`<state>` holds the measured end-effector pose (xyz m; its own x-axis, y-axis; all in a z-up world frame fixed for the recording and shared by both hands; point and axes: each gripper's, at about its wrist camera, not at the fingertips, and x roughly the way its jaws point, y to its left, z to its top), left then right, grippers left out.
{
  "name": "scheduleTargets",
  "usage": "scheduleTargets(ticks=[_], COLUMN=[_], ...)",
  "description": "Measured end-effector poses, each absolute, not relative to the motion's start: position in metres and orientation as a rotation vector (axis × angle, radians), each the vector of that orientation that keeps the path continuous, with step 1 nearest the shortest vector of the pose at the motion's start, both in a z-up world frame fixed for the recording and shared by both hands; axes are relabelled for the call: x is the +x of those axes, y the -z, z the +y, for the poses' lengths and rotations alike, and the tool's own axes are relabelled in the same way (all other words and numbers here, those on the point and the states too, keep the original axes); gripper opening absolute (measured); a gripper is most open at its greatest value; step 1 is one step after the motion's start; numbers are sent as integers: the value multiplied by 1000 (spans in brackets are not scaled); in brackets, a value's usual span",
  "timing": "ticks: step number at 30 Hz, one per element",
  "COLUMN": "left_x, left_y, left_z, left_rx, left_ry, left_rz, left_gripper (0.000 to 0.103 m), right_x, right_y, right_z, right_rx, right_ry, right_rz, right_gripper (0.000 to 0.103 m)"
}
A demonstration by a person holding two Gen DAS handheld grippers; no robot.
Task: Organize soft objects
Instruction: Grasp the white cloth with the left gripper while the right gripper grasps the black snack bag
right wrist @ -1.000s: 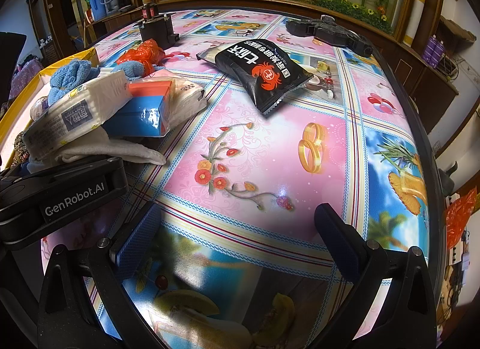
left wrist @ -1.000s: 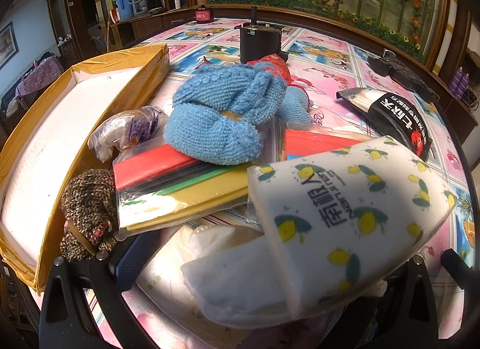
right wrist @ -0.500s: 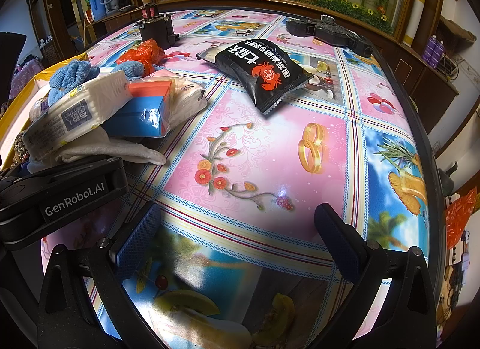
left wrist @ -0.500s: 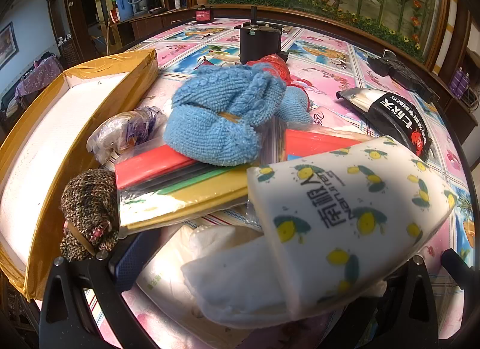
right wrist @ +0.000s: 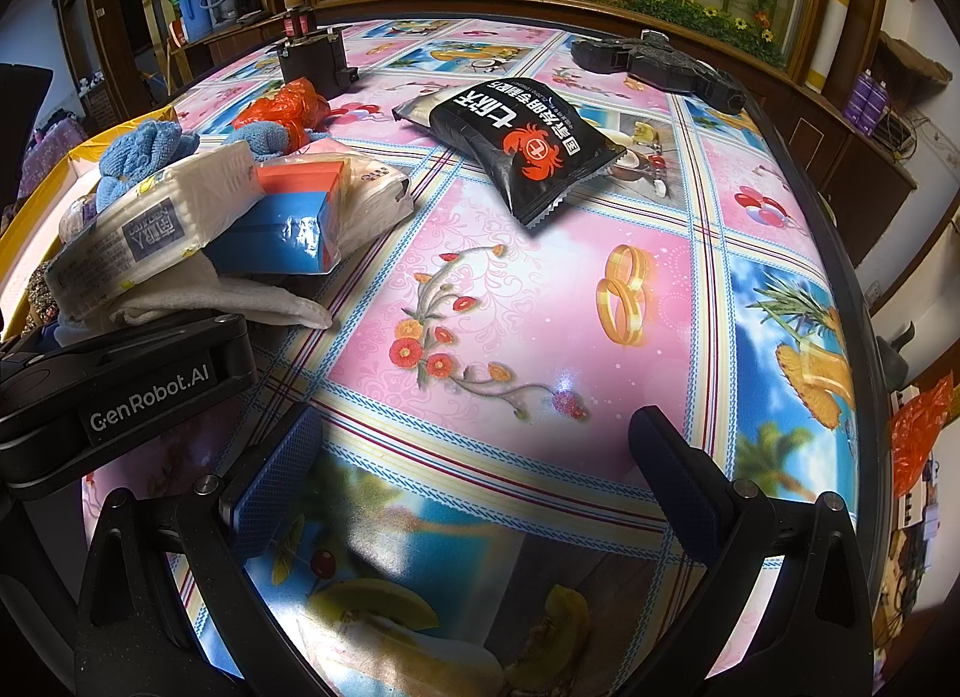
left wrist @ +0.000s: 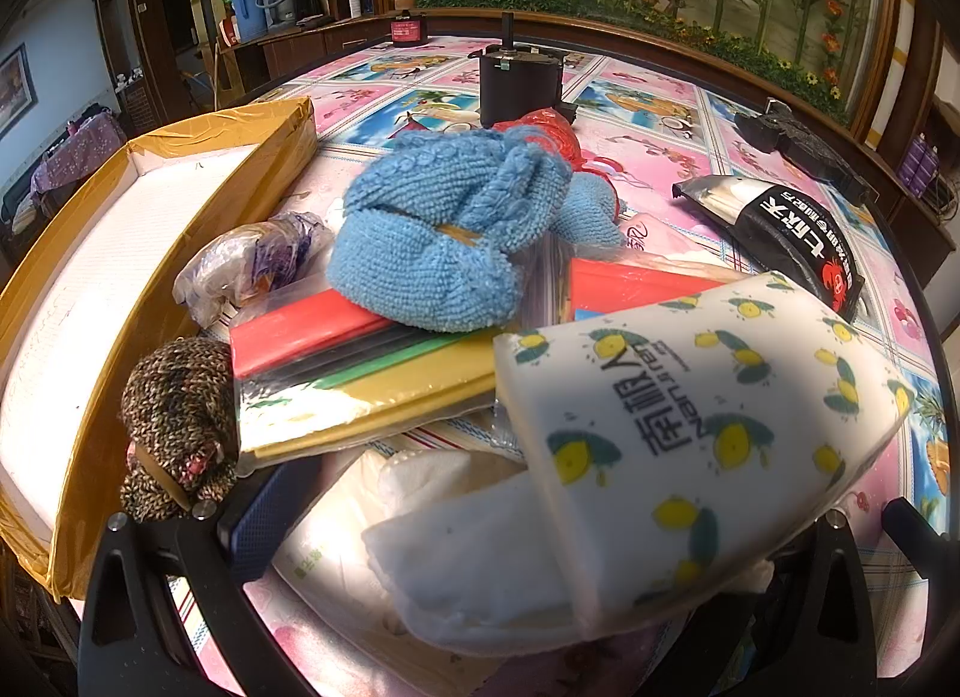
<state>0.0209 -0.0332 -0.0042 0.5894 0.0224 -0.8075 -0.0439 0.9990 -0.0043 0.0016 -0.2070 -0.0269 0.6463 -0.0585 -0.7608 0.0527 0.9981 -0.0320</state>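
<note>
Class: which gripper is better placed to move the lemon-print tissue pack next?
Probably left: the left gripper already straddles the tissue pack, while the right gripper hangs open over bare tablecloth.

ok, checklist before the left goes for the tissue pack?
1. Left gripper open, straddling the tissue pack: ok.
2. Far finger's contact with the pack: cannot tell, the pack hides it.
3. Pack free to lift alone: not ok. The white cloth lies under it and between the fingers, and may come along.
4. Yellow box open, white floor bare where visible: ok.
5. Right gripper open, empty, over bare tablecloth away from the pile: ok.
</note>
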Motion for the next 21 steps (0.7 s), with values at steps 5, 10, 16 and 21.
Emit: scheduleTargets(ticks=[5,10,16,21], left_x=[21,7,-16,-51], left_y=[4,1,-10,-17], left_z=[-33,-31,-10,5], left_rx=[-28,76,31,119], left_ry=[-44,147,279,337], left_rz=[940,1014,991,902], left_gripper=[103,102,102,102], right_x=[2,-2,-24,-43], right_y=[27,26,7,-40], right_z=[-207,-206,-210,-222], right_rx=[-15,-75,-149,-200], right_ry=[47,-71,-105,-115], right_rz=[873,888,846,697], right_gripper=[103,103,96,96])
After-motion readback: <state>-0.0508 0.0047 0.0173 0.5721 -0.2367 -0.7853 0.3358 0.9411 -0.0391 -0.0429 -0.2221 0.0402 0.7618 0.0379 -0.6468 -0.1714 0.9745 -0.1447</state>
